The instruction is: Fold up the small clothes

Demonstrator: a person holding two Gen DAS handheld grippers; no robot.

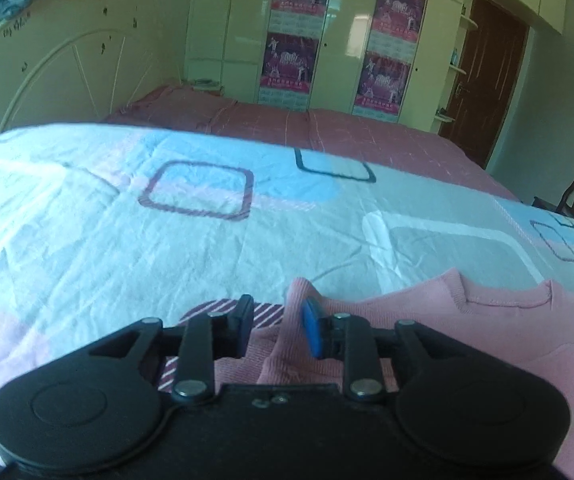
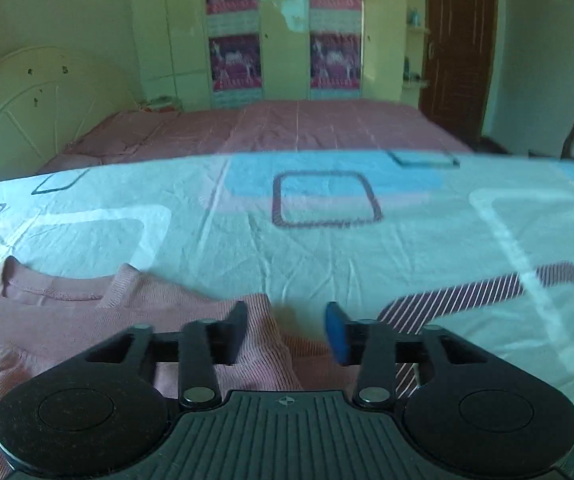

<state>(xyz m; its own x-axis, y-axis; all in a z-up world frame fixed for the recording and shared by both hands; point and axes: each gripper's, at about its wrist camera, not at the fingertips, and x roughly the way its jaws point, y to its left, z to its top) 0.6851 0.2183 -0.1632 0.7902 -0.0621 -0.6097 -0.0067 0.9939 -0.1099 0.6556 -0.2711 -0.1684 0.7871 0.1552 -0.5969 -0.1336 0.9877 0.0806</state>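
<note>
A bed (image 1: 87, 240) covered by a pale sheet with blue and purple squares fills both views, and a pink sweater (image 1: 467, 328) lies spread on it near the person, neckline facing away toward the wardrobe (image 1: 327, 40). The left gripper (image 1: 277, 330) sits at the sweater's left shoulder, where a ridge of pink knit rises between its jaws; they stand at a middling gap around the fabric and look not yet closed on it. The right gripper (image 2: 287, 330) sits at the opposite shoulder, jaws set wider, with a bunched end of the sweater (image 2: 271, 320) lying between them, again apparently ungripped. This looks like the start of a fold: both tools are placed to pinch the shoulders. Next, I judge, both jaws must close firmly on the knit, then lift evenly and carry the top edge over so the cloth does not slip or skew.
</note>
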